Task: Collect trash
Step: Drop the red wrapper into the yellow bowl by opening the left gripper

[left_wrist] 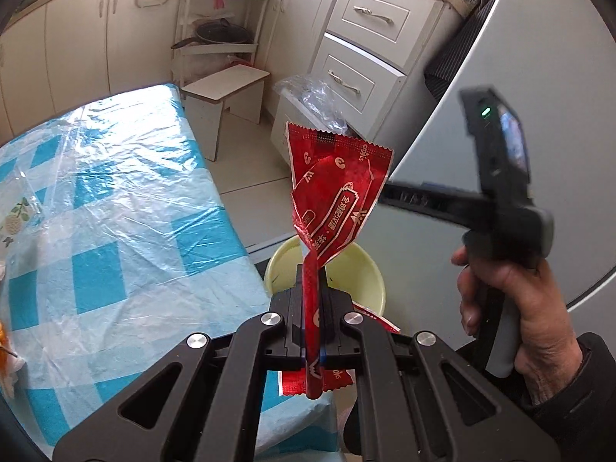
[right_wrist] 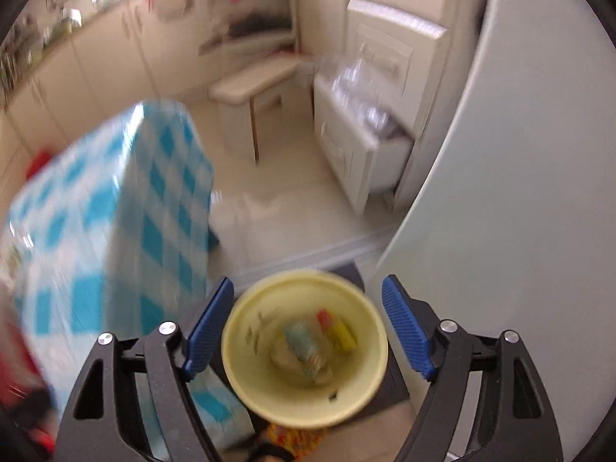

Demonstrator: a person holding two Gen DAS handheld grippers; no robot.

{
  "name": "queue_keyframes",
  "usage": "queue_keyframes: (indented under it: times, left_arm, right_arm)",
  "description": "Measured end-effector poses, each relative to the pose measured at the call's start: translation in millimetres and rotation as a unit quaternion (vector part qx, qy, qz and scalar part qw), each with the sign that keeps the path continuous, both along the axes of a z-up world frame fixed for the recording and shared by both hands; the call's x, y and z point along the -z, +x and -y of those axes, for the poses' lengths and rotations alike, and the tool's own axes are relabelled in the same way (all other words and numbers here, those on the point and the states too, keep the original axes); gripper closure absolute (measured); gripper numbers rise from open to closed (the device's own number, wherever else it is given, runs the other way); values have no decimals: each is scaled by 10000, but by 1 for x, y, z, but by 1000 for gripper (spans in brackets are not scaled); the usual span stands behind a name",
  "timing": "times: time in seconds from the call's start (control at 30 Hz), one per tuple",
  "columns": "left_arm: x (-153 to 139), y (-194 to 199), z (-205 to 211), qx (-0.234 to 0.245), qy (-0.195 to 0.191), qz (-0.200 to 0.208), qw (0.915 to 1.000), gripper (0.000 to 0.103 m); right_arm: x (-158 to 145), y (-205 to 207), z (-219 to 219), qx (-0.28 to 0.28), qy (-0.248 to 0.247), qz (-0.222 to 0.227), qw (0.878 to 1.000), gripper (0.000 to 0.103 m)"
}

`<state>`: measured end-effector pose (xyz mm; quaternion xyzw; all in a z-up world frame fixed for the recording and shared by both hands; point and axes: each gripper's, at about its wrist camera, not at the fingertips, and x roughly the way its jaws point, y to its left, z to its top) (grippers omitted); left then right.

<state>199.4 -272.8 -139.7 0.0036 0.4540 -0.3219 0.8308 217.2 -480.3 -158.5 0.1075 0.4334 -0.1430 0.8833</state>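
Note:
A crinkled red foil wrapper (left_wrist: 338,192) stands up from my left gripper (left_wrist: 313,281), which is shut on its twisted lower end, just past the table's edge and above a pale yellow bin (left_wrist: 365,269). In the right wrist view that yellow bin (right_wrist: 246,323) lies directly below my right gripper (right_wrist: 308,296), whose blue pads (right_wrist: 404,319) stand wide apart with nothing between them. Blurred bits of trash (right_wrist: 308,342) lie in the bin's bottom. A hand holds the right gripper's body (left_wrist: 496,177) to the right in the left wrist view.
A table with a blue-and-white checked cloth (left_wrist: 115,211) under clear plastic stands to the left of the bin. A grey-white fridge door (right_wrist: 500,192) rises on the right. Behind are a small stool (left_wrist: 227,88), cream drawers (left_wrist: 362,50) and a box with clear plastic (left_wrist: 315,100).

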Motion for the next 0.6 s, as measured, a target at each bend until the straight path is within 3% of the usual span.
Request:
queue_keyframes:
  times: [0.13, 0.2, 0.4, 0.6]
  left_arm:
    - [23, 9, 37, 177, 111, -301, 9993, 99]
    - [36, 14, 56, 265, 222, -444, 9984, 99]
    - [64, 25, 90, 369, 487, -694, 9957, 70]
    - [64, 25, 92, 313, 544, -670, 9958, 60]
  right_arm:
    - [-43, -25, 1, 273, -278, 1231, 9916, 15]
    - [-53, -31, 1, 315, -308, 1541, 9871, 15]
    - [-58, -31, 13, 415, -51, 1738, 9839, 15]
    - [-62, -28, 16, 439, 14, 1855, 9817, 15]
